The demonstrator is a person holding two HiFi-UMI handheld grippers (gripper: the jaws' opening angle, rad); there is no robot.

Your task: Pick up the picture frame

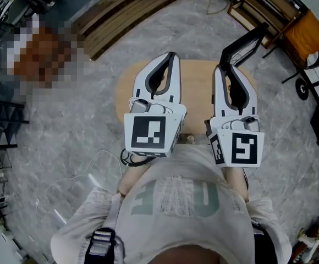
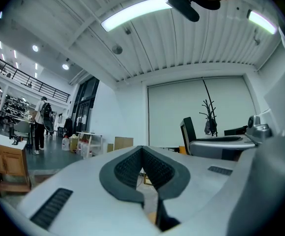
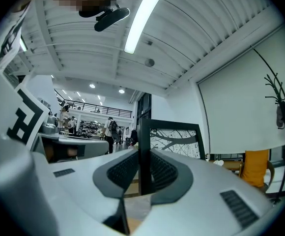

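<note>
The picture frame is black, and my right gripper holds it by one edge off the round wooden table. In the right gripper view the frame's black edge stands upright between the dark pads, and its print of black branches on white shows to the right. My left gripper hovers beside it over the table. Its pads meet at the tips with nothing between them. The frame also shows at the right of the left gripper view.
Wooden planks lie on the grey floor beyond the table. An orange chair and wooden racks stand at the back right. A thin cable trails over the floor at the left. People stand far off.
</note>
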